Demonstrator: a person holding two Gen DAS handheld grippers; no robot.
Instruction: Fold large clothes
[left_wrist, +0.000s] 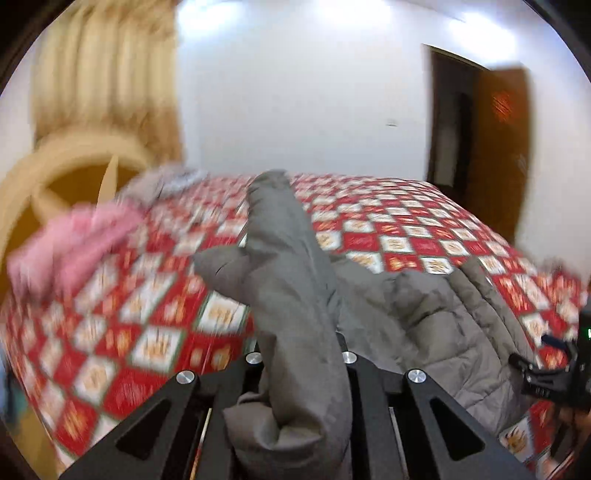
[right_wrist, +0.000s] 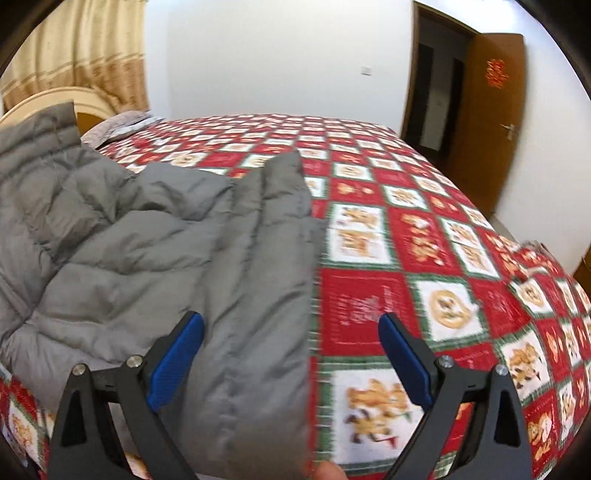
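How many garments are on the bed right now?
3 seen. The grey puffer jacket lies at the near edge, a fold clamped in the left gripper. A pink garment and a greyish one lie by the headboard. Others may be hidden.

home bedroom: quilted bed (right_wrist: 369, 229), headboard (left_wrist: 66, 162), curtain (right_wrist: 74, 51), wooden door (right_wrist: 487, 110).

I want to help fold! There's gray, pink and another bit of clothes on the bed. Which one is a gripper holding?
The gray puffy jacket. The left gripper is pinching it, while the pink garment lies apart near the headboard, touched by no gripper.
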